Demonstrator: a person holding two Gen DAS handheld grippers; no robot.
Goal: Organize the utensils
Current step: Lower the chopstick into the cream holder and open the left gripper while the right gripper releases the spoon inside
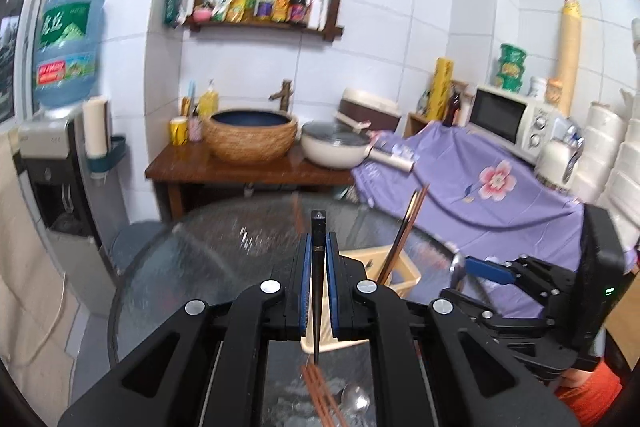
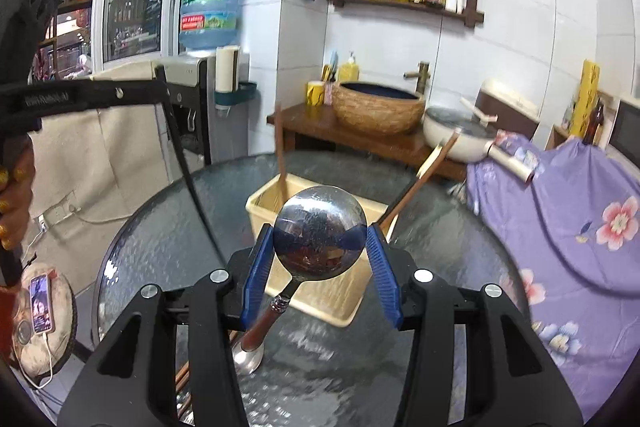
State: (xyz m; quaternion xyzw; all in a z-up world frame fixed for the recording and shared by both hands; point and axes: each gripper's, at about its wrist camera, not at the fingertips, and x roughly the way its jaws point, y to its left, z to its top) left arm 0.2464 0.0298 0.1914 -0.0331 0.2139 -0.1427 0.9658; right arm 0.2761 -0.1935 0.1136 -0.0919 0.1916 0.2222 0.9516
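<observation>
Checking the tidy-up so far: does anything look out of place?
Yes. Loose chopsticks and a spoon lie on the glass table outside the yellow basket, where other chopsticks already lean.

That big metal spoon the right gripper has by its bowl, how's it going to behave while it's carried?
The spoon is probably slippery: the blue fingers press on a round, polished bowl. Its long handle hangs down, so it may swing or pivot. It looks stiff, and likely fairly heavy for its size.
</observation>
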